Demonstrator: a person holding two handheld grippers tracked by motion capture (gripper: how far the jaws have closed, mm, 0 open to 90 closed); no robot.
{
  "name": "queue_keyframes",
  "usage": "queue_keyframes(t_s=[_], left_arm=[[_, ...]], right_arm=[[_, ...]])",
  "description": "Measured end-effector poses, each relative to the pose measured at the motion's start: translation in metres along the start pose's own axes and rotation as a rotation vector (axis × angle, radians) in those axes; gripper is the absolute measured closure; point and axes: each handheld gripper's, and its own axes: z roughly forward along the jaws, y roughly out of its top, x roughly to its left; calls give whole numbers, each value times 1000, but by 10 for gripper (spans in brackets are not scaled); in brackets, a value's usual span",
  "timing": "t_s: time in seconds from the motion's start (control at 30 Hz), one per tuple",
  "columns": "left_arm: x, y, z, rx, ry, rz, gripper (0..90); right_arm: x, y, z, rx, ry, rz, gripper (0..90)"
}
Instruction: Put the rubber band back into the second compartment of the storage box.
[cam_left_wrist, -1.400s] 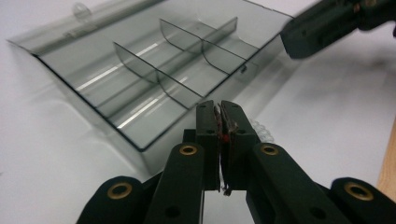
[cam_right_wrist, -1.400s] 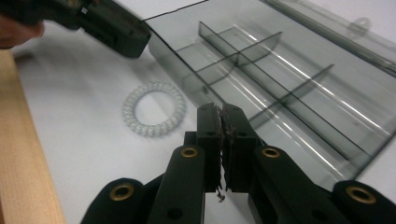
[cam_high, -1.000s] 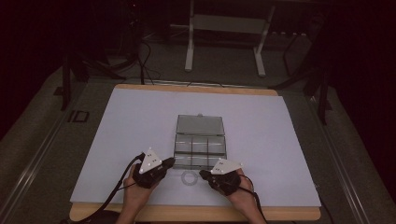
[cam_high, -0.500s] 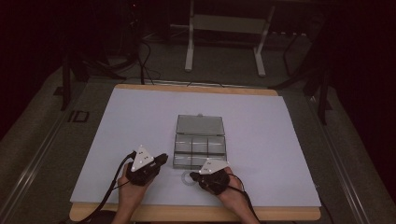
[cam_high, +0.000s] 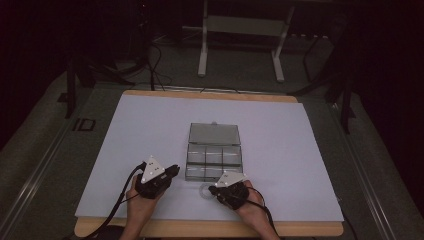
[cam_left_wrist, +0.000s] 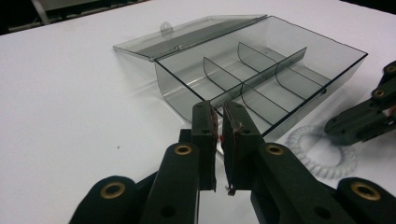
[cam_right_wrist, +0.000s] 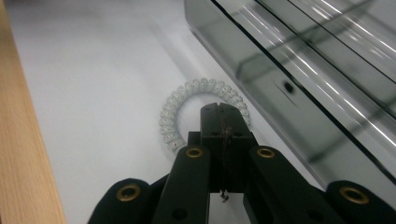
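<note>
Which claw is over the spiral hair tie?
The right claw: its shut tips sit over the hair tie by the box. The left claw, slightly parted, holds nothing.

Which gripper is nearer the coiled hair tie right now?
Right. The right gripper, jaws shut, sits right over the clear coiled hair tie beside the open organizer box. The left gripper is off to its left, near the box's front corner.

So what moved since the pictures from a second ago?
Both hands slid back toward the near table edge. The right gripper, jaws shut, now sits at the clear spiral hair tie beside the box; whether it pinches it is unclear. The left gripper has just been opening a little, nothing between its jaws. The open divided box stayed put.
</note>
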Motion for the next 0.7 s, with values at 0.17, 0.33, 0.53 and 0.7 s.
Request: queue_keyframes(t_s=[0.17, 0.33, 0.53, 0.7], left_arm=[[0, -1, 1, 6, 2, 2, 839], [0, -1, 1, 6, 4, 2, 838], [0, -1, 3, 10, 4, 1, 838], [0, -1, 4, 13, 4, 0, 837]], right_arm=[[-5, -9, -10, 13, -34, 15, 897], [-14, -22, -24, 16, -71, 49, 896], [-28, -39, -42, 21, -134, 95, 896], [-44, -54, -58, 32, -202, 133, 894]])
